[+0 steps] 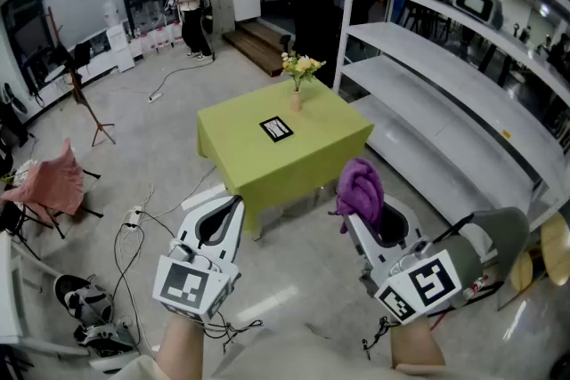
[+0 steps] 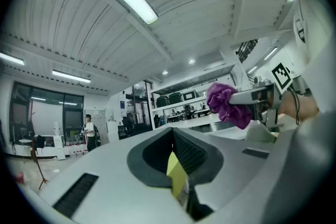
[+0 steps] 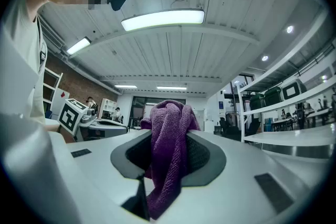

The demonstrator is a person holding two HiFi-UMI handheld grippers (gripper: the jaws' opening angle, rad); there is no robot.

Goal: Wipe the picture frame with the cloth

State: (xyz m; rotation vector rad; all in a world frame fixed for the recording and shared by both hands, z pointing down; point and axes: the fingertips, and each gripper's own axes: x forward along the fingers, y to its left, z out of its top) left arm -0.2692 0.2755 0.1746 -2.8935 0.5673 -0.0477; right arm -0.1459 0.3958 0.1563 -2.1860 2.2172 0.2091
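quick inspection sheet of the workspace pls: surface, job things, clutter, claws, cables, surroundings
surface: green table, ahead of both claws, not yet reached.
job's things: picture frame lying flat on the table; purple cloth held off the table.
clutter: vase of flowers near the table's far edge.
grippers: left claw shut, empty; right claw shut on the purple cloth.
cables: loose cables on the floor, left of the table.
surroundings: white shelving at right; person far back; pink cloth draped at left.
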